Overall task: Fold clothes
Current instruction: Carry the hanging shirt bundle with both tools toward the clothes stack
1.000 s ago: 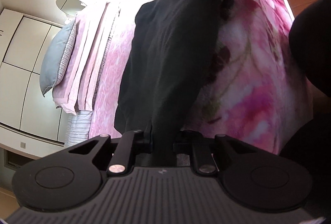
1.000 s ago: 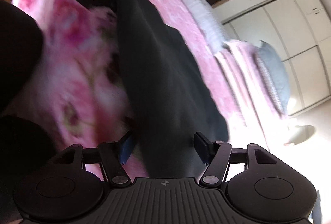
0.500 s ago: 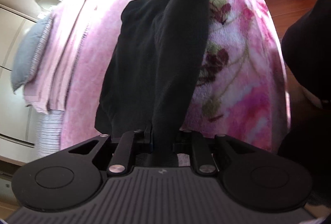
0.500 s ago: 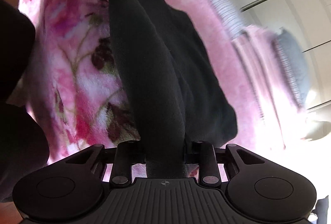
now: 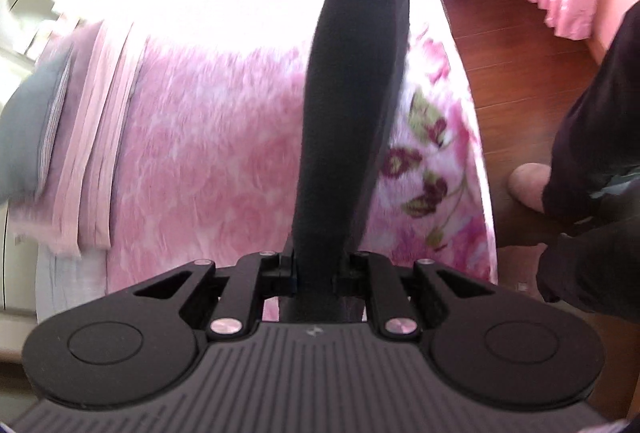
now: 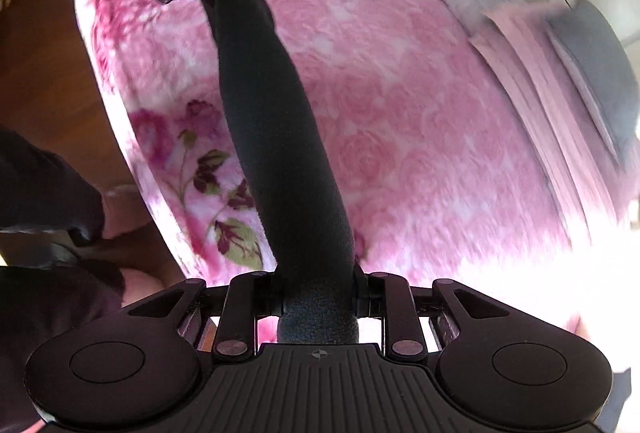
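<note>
Both tongs are pinching the same black garment, one at each end. At the bottom centre of the left wrist view, the left gripper has its fingers pressed together on the cloth, and the right gripper does the same at the bottom centre of its own view. Each tool also shows far away at the top of the other's frame, again closed on the cloth.

Between the two grips the garment is bunched into a thick dark band. It runs up the middle of both frames, hanging in the air above the pink floral blanket on the bed. It does not seem to touch the blanket, but I cannot say this for certain.

I judge the fabric is soft, limp and light, perhaps a knit or fleece with a matte, slightly rough surface, so it should not slip easily from the pads. It has no stiffness, so it keeps a shape only under tension or when it lies flat. Holding at the two far ends, as now, looks right. For a clean fold the cloth must be spread flat first, with corners or hems taken instead of a bunch.
</note>
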Available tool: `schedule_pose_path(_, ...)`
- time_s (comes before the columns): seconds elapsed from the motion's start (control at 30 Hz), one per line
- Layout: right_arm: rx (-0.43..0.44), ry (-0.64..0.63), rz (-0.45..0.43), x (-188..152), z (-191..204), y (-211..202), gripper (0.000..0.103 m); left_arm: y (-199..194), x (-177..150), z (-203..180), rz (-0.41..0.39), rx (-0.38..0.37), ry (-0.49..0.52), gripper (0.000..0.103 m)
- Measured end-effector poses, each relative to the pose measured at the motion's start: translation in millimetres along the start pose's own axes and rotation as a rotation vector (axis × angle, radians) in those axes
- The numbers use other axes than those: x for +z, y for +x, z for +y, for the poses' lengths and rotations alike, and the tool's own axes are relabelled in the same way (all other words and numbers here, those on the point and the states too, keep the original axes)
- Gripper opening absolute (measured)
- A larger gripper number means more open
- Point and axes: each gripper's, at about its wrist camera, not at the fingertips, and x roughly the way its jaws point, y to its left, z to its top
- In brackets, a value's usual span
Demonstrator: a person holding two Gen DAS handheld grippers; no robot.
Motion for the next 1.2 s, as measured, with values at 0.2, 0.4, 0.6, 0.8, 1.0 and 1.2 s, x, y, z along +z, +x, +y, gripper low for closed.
schedule_pose_path(0.2,-0.044,0.131,0.057,-11.3,-24.1,-55.5,0.024,-19.4,42.2,35.1,-0.092,-0.029,0.114,0.012)
schedule_pose_path(0.4,-0.161,0.246,0.11,-28.4,-52.5,-98.6,0.024,-28.5,91.5,67.5,-0.206,0.02,0.249,0.012)
schedule_pose_path(0.6,-0.281,0.343,0.165,-42.5,-71.0,-130.5,0.024,-29.7,125.6,88.5,-0.31,0.049,0.329,0.012)
schedule_pose_path(0.8,-0.316,0.412,0.227,-56.0,-74.7,-147.9,0.024,-20.3,156.5,89.3,-0.361,0.025,0.405,0.012)
schedule_pose_path(1.0,-0.29,0.456,0.239,-84.4,-81.8,-154.8,0.024,-10.8,187.2,84.9,-0.361,0.014,0.447,0.012)
schedule_pose_path(1.2,-0.26,0.459,0.213,-124.5,-92.2,-146.8,0.024,-1.7,231.8,83.0,-0.327,0.023,0.441,0.012)
